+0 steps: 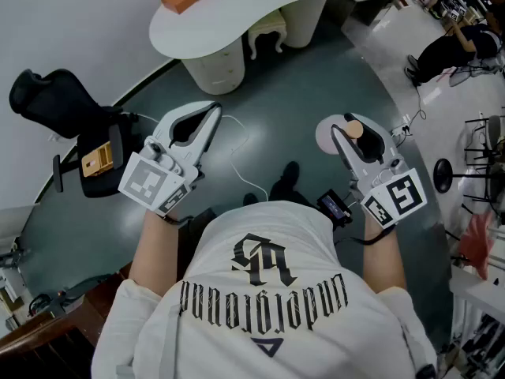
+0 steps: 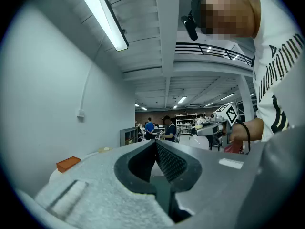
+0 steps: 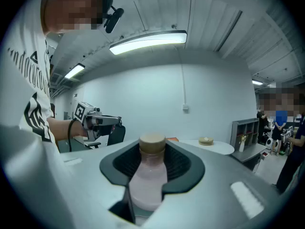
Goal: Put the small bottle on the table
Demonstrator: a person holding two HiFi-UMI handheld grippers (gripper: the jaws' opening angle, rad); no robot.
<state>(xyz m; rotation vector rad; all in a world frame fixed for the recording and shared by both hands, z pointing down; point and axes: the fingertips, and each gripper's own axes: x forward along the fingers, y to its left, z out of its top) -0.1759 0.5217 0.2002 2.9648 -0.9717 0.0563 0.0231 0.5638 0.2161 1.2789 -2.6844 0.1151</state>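
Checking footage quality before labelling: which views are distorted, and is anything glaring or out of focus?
Both gripper views: heavy fisheye, dark vignetted corners. Left gripper view: strip light blown out. Right gripper view: small bottle sharp between the jaws. Head view: darker overall, yet sharp.

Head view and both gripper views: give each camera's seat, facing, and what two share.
Head view: on the head, steeply down; shirt, forearms, left gripper, right gripper.
Left gripper view: on that gripper, along shut jaws toward shelves; right arm.
Right gripper view: along jaws gripping the small bottle, toward wall; left arm.
Shared: white table in all three.
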